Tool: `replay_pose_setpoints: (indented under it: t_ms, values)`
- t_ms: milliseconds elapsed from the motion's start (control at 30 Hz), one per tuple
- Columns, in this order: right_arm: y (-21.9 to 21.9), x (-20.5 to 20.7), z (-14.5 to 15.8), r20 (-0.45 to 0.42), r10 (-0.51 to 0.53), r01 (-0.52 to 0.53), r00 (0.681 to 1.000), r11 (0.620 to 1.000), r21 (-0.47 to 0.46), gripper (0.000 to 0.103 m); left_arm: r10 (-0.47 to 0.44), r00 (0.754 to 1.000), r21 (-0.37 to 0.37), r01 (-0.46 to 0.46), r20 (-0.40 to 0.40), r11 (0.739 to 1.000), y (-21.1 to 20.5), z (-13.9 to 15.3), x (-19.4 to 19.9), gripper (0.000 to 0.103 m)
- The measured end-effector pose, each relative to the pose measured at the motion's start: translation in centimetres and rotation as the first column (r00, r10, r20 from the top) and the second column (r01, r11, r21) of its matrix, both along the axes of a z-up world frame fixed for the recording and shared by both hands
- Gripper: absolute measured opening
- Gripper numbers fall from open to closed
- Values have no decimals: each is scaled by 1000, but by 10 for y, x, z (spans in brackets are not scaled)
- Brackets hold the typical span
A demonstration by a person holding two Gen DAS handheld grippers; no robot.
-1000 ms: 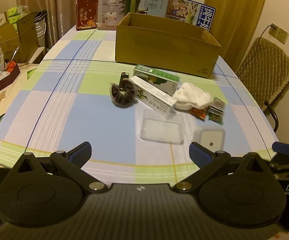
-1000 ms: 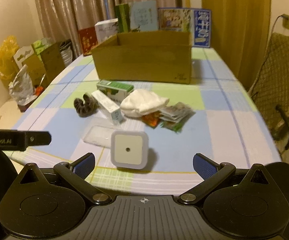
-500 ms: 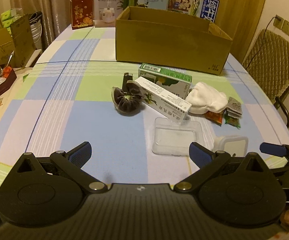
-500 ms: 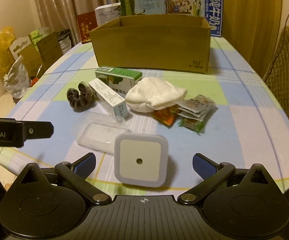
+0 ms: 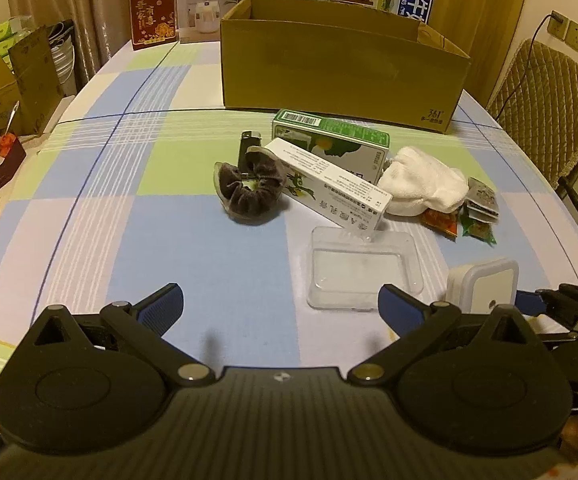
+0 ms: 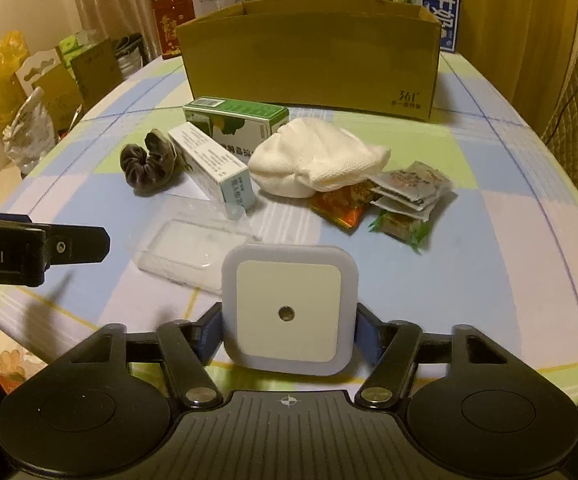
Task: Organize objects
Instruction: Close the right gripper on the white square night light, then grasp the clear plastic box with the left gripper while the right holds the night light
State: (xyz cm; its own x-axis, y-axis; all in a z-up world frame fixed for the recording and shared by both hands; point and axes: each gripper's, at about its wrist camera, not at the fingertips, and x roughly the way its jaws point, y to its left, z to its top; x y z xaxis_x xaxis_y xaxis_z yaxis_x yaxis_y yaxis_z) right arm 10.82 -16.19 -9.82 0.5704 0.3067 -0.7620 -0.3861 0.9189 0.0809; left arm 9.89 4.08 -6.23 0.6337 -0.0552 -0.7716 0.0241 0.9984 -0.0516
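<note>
My right gripper [image 6: 289, 336] is shut on a white square night light [image 6: 289, 308] at the near edge of the table, its blue pads pressed against both sides. The same night light [image 5: 485, 286] shows in the left wrist view. My left gripper [image 5: 281, 304] hangs open over bare tablecloth, with a clear plastic tray [image 5: 363, 268] just ahead to its right. Behind lie a dark scrunchie [image 5: 249, 192], a long white box [image 5: 329, 184], a green box [image 5: 329, 140], a white cloth [image 5: 421, 184] and snack packets [image 5: 477, 208]. An open cardboard box [image 5: 341, 68] stands at the back.
A black lighter [image 5: 249, 144] lies behind the scrunchie. Printed cartons [image 5: 205, 4] line the far table edge. A padded chair [image 5: 549, 108] stands to the right, and bags and boxes [image 6: 49, 92] crowd the floor on the left. Bare tablecloth [image 5: 129, 208] spreads left of the objects.
Both grippers moved forward over the table. The right gripper's fingers came in from wide open and now clamp the night light's sides. The left gripper stayed open.
</note>
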Motion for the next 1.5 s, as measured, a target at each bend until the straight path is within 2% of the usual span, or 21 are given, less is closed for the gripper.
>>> replay_pose_setpoints:
  t_ms: [67,233,433,833,1233,1300,1500]
  values:
    - [-3,0,1,5,-7,7,1000,1000,5,63,-10,1000,1,10,0,1000,-3,-1,1,102]
    - [-27,8,10,62,-106,106,993,994,0,63,-46,999,8,46,-2,999,-15,-7,8,102]
    - [-48,16,9,63,-187,187,980,982,1,63,-82,997,-25,82,-9,996,-31,-19,23,102]
    - [-51,19,4,52,-185,185,981,983,1,63,-118,993,-3,118,6,993,-53,-38,41,102]
    - [-50,22,2,44,-180,180,983,984,3,63,-126,992,23,125,25,992,-57,-46,45,90]
    - [-50,22,2,42,-180,180,983,984,2,63,-129,991,29,129,26,991,-58,-47,45,84]
    - [-50,22,2,40,-173,173,984,985,8,63,-123,992,34,122,27,992,-57,-47,44,82]
